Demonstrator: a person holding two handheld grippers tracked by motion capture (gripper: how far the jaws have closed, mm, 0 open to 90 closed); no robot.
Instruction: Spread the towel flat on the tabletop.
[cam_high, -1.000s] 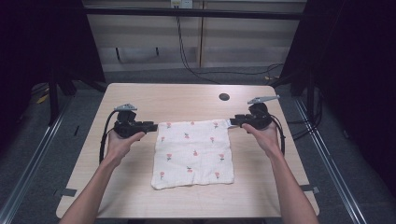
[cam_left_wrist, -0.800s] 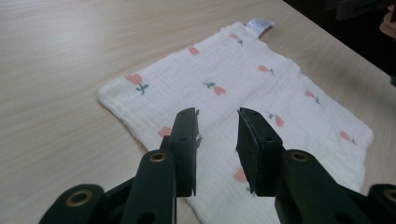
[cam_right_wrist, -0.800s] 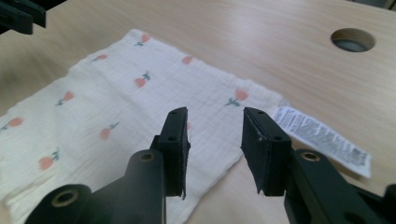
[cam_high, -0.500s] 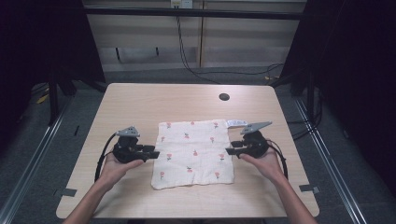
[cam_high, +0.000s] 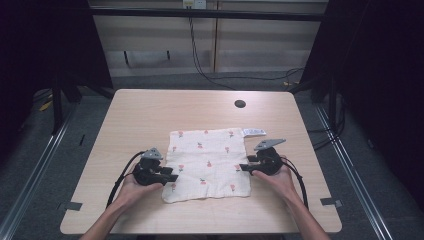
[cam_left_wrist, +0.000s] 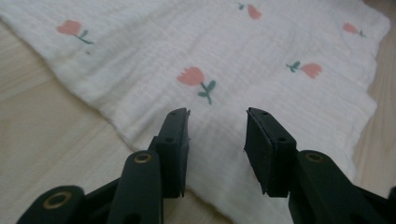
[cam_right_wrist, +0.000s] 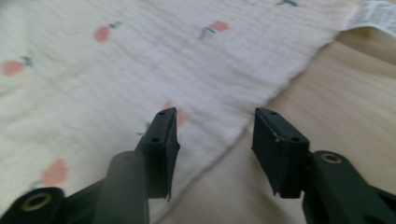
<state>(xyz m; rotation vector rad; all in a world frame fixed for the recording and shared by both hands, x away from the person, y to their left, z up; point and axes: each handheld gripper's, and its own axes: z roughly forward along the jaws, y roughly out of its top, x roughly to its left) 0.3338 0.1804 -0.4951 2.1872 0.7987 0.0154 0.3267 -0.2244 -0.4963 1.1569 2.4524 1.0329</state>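
Between the two grippers, a white cloth printed with small pink tulips is spread flat on the tabletop. Its left edge is met by the left gripper, whose fingers are held apart just above the fabric's border, nothing pinched between them. Its right edge lies below the right gripper, whose fingers are likewise spread, one over cloth and one over bare wood. On both, the jaws have just been opening, with only the flat cloth beneath them. Beyond the right fingers, a white care label is seen at the far corner. A missed grasp is judged the main risk: if the fingers are closed too high, the thin edge may slip out, and uneven pinches could drag the cloth askew or bunch it.
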